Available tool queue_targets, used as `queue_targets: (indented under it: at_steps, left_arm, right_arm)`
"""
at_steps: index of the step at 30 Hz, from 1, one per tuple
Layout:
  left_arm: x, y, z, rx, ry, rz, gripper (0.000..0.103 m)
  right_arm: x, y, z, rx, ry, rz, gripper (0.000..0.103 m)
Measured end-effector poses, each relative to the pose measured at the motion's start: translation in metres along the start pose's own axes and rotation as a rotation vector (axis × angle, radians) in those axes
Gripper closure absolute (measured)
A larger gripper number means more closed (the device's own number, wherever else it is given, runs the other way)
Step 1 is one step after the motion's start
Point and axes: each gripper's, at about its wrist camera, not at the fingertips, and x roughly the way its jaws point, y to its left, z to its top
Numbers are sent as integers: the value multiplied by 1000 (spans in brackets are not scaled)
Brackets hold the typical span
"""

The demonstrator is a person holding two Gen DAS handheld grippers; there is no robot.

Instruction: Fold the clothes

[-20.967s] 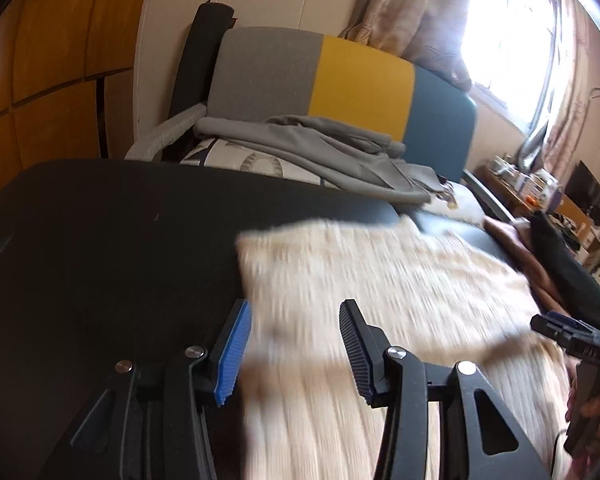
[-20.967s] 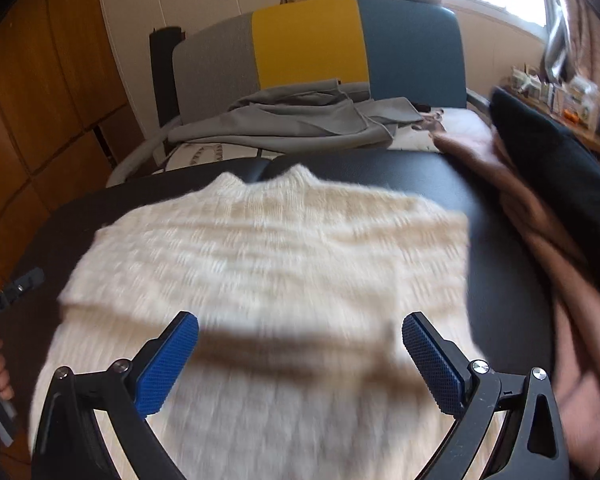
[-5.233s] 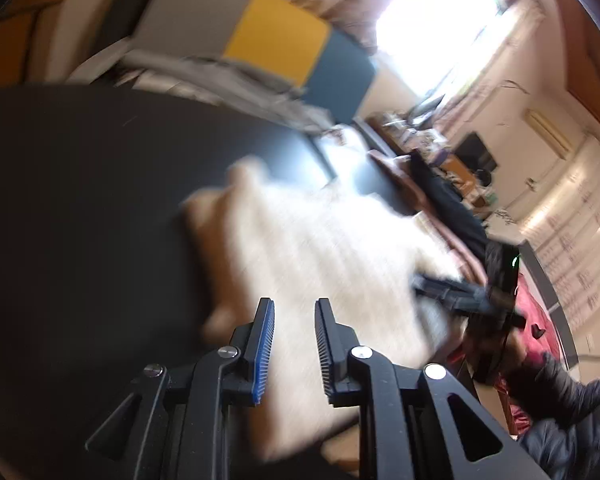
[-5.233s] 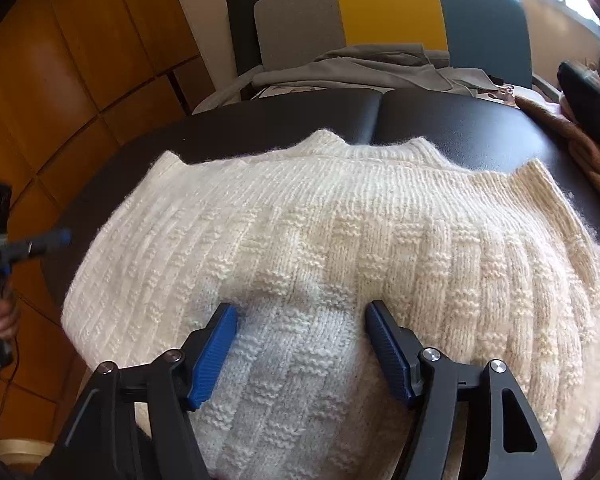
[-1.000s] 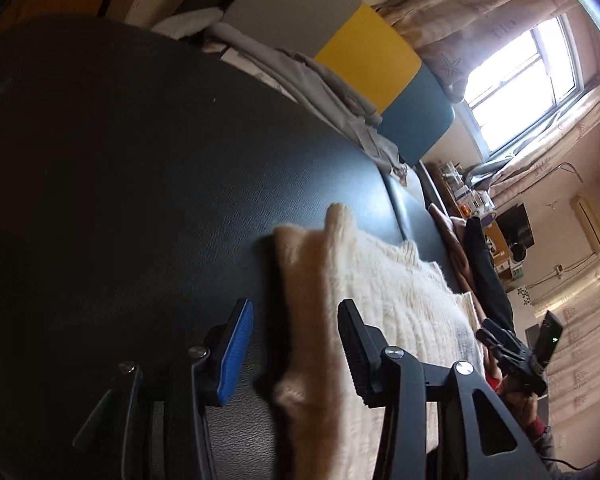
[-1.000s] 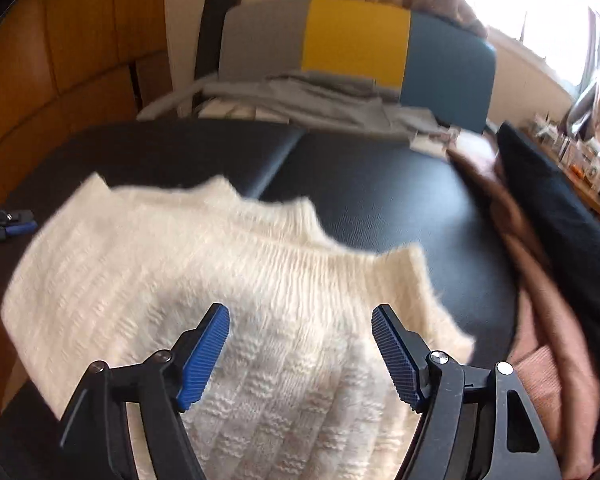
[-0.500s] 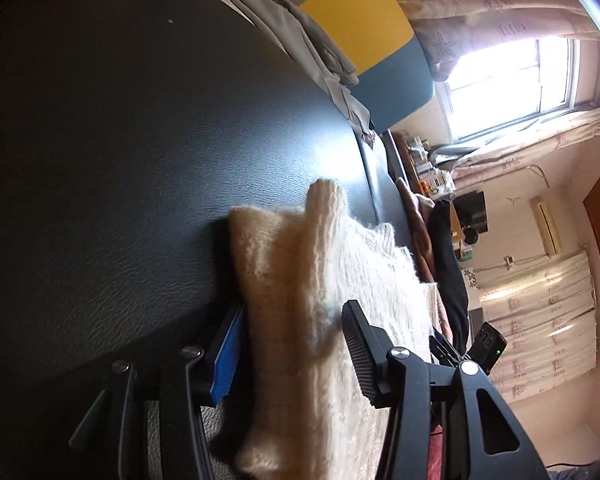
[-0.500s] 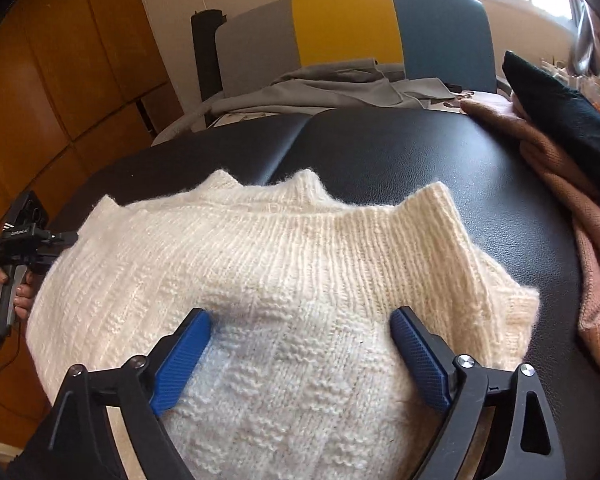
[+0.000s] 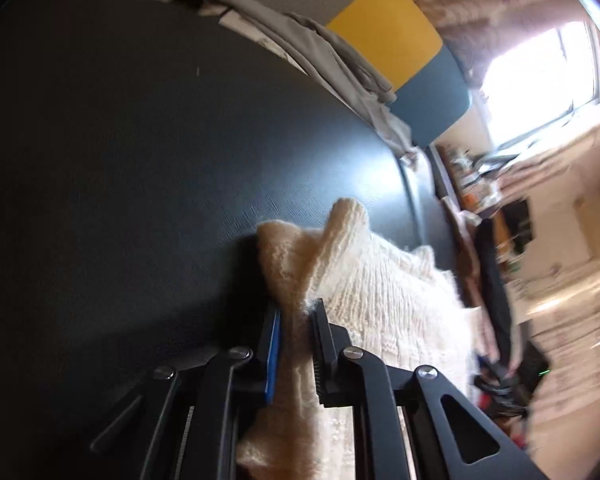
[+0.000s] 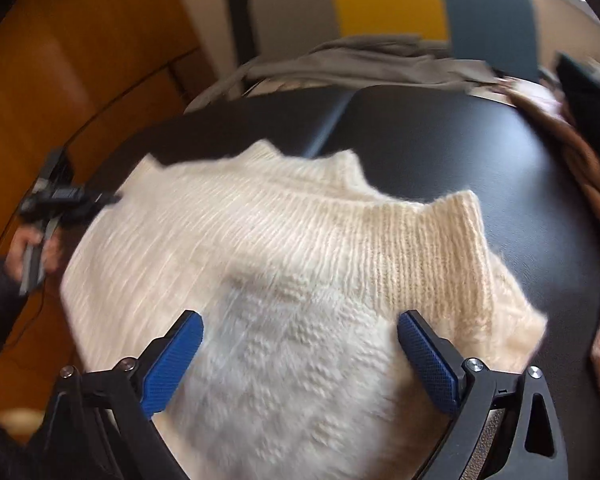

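Black tabletop [image 9: 140, 140] carries cream sweater [image 10: 300, 260]: left gripper [image 9: 296, 344] jaws pinch its left edge, right gripper [image 10: 300, 360] jaws wide above its middle.

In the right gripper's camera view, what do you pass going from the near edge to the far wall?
Right gripper → cream knitted sweater → black table → grey garment → grey, yellow and blue chair back.

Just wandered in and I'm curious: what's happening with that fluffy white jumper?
A person is folding a cream knitted sweater on a black padded table, holding a claw in each hand. The left claw has pinched the sweater's side edge. The right claw hovers open over the sweater's middle, gripping nothing.
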Motion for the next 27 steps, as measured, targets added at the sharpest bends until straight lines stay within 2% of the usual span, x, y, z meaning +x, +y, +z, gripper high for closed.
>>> queue_targets:
  at_steps: [6, 9, 12, 16, 23, 27]
  left_arm:
    - [-38, 2, 26, 31, -32, 97, 90]
    - [-53, -9, 35, 59, -31, 123, 90]
    - [-67, -24, 38, 71, -26, 117, 91]
    - [-84, -55, 31, 83, -37, 49, 91]
    - [-95, -127, -8, 60, -61, -170, 91]
    - [-80, -169, -24, 36, -73, -261, 91]
  right_arm:
    - [-17, 37, 12, -298, 161, 75, 24]
    - [-11, 47, 18, -399, 224, 89, 26]
    - [8, 45, 20, -458, 297, 83, 27]
    - [37, 38, 14, -500, 379, 76, 27]
    - [45, 29, 8, -447, 320, 114, 18]
    - [43, 27, 2, -416, 279, 118, 14]
